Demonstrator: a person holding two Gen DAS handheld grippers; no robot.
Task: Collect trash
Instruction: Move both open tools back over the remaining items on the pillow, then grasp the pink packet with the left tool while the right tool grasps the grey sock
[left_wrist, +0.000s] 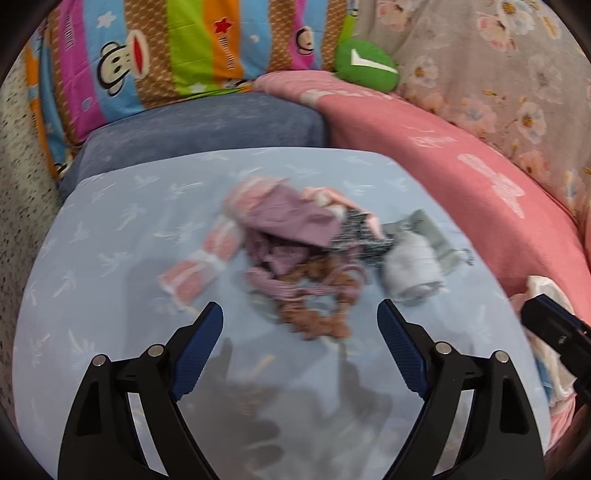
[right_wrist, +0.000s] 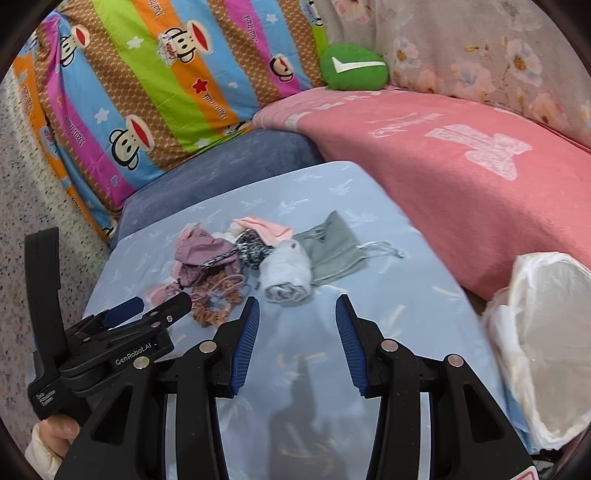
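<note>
Through my left wrist camera, my left gripper (left_wrist: 300, 326) fills the bottom of the frame with its jaws spread wide and nothing between them. Just beyond my fingertips, in the middle of the frame, sits the pile of small cloth bits (left_wrist: 295, 251) on the pale blue sheet (left_wrist: 110, 229): pinkish strips at left, mauve fabric in the centre, a brown scrunchie (left_wrist: 314, 317) nearest me, a rolled grey-white piece (left_wrist: 413, 269) at right. The view is blurred, so finer detail escapes me. The heap stretches left to right across the frame. At the right edge I glimpse my right gripper's tip (left_wrist: 554, 325).

Through my right wrist camera, my right gripper (right_wrist: 297, 325) sits at lower centre, jaws partly apart and gripping nothing. The same pile lies just above it, centre-left, again with its long axis running left to right. The rolled piece runs from upper right to lower left, its open curl toward me, and a flat grey drawstring pouch (right_wrist: 332, 243) beside it trails its cord to the right. A white plastic bag (right_wrist: 546, 332) gapes at the right edge, well apart from the pile; it looks empty as far as I can see.

I judge collecting has barely begun: everything visible remains on the sheet, and every piece has yet to reach the bag.
</note>
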